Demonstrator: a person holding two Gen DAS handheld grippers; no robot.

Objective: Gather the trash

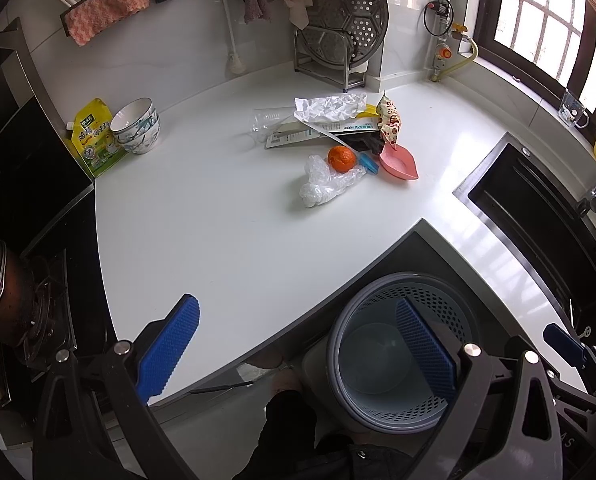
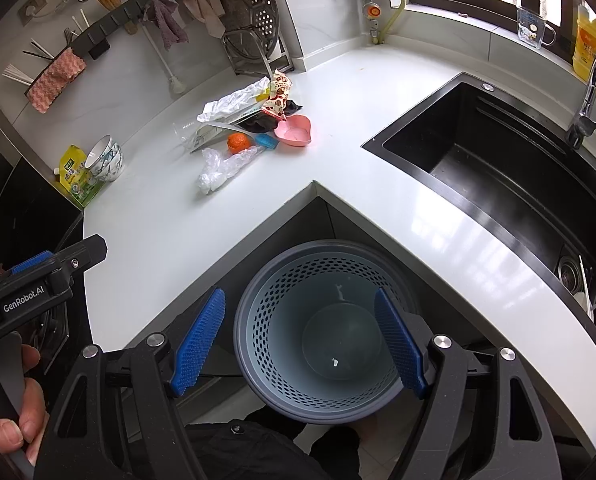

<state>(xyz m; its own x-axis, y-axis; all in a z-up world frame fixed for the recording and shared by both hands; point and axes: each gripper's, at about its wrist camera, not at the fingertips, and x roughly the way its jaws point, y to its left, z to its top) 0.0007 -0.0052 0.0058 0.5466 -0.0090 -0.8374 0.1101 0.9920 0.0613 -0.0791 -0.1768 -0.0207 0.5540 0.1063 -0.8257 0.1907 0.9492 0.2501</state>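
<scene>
A pile of trash lies on the white counter (image 1: 218, 220): crumpled clear plastic bag (image 1: 326, 182), orange (image 1: 341, 159), white crumpled wrapper (image 1: 330, 106), flat carton (image 1: 318, 132), snack packet (image 1: 390, 120), clear cup (image 1: 266, 120), blue item (image 1: 368, 163) and pink dish (image 1: 400, 164). The pile also shows in the right wrist view, with the plastic bag (image 2: 222, 170) and the orange (image 2: 238, 142). A grey perforated bin (image 2: 322, 336) stands on the floor below the counter corner, empty but for small specks. My left gripper (image 1: 298, 348) is open and empty above the counter edge. My right gripper (image 2: 300, 340) is open and empty over the bin.
A black sink (image 2: 498, 168) with a tap (image 2: 590, 92) is at the right. Stacked bowls (image 1: 136, 126) and a yellow pouch (image 1: 94, 136) stand at the left by the stove (image 1: 26, 312). A dish rack (image 1: 338, 28) stands at the back.
</scene>
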